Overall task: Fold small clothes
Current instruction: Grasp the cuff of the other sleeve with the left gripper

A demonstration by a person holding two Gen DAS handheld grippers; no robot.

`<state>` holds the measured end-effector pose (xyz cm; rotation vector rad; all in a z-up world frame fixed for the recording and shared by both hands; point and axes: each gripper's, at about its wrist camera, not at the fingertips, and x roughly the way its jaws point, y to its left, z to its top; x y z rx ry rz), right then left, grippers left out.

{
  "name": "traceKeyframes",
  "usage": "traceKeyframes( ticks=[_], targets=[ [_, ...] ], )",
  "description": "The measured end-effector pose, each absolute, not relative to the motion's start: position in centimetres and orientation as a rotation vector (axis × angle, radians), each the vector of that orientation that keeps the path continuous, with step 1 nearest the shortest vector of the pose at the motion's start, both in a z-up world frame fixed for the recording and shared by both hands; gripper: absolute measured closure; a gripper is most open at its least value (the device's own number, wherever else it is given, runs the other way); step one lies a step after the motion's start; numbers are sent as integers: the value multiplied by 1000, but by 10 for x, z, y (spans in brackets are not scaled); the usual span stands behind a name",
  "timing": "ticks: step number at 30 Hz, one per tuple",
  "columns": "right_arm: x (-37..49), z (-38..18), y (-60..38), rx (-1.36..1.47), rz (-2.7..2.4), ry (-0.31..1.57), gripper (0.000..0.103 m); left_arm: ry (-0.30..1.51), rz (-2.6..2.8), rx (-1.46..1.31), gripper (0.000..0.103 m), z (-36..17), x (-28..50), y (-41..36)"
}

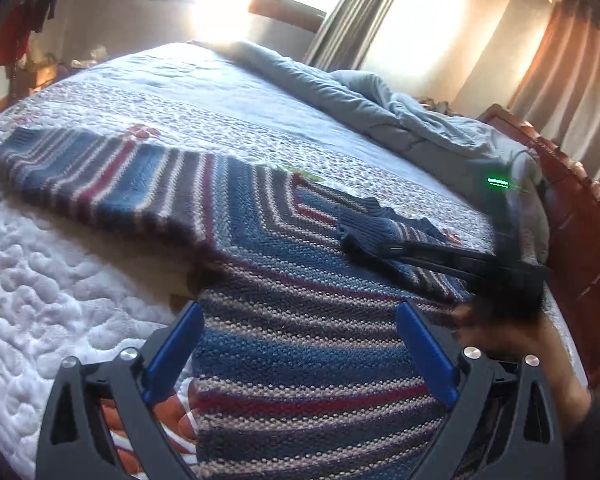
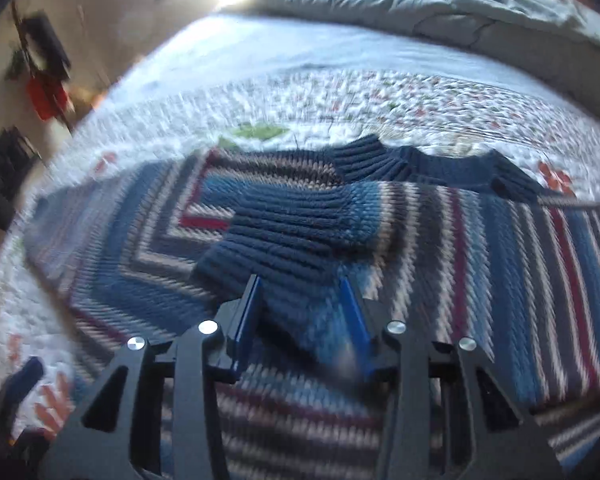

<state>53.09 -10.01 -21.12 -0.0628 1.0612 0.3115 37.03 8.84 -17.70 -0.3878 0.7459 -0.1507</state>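
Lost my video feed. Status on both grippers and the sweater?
Left hand-held gripper open, empty, over sweater body. Right hand-held gripper part-closed around navy cuff; pad contact unclear. Striped sweater on quilt, one sleeve folded in. Nothing blocking.

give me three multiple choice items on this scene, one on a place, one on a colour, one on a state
1. Where does the striped sweater lie?
A. on the quilted bed cover
B. on a chair
C. on the floor

2. What colour is the sweater's ribbed cuff?
A. yellow
B. dark navy
C. white

3. How does the left gripper stand?
A. shut on the sweater
B. open above the sweater
C. shut on a hanger

Answers:
1 A, quilt shows around it.
2 B, navy ribbing.
3 B, fingers wide apart, gripping nothing.
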Motion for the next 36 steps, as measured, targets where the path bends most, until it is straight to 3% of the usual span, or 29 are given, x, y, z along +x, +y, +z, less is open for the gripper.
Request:
traceKeyframes(
  ticks=[4,6,7,9,13,19,23,26,32,34,35,36],
  targets=[
    [535,-208,-86,-185,327,1121,56,768,-186,-441,4,-191,382,93],
    [532,-198,-85,-137,393,1172,45,738,-221,-459,4,-192,385,96],
    [529,-192,-83,-134,402,1177,45,731,-214,-484,4,-191,386,101],
    [524,-170,-70,-169,420,1160,45,730,-229,-572,4,-193,386,114],
    [486,-130,-66,-6,467,1066,30,682,-220,-761,4,-187,377,172],
    [379,-152,-76,106,621,1053,30,597,24,-979,4,-184,381,350],
    [343,-179,-88,234,671,1084,30,601,168,-1298,5,-219,399,464],
    [334,-182,-78,220,696,1055,30,631,220,-1347,4,-237,409,492],
    [342,-181,-70,250,760,987,30,763,252,-1153,5,-233,450,482],
    [343,-185,-71,241,766,972,30,794,269,-1089,13,-229,468,478],
    [342,-187,-73,231,765,966,30,827,280,-1051,31,-229,477,477],
    [342,-188,-76,226,764,967,30,852,288,-1019,42,-227,478,477]
  ],
)
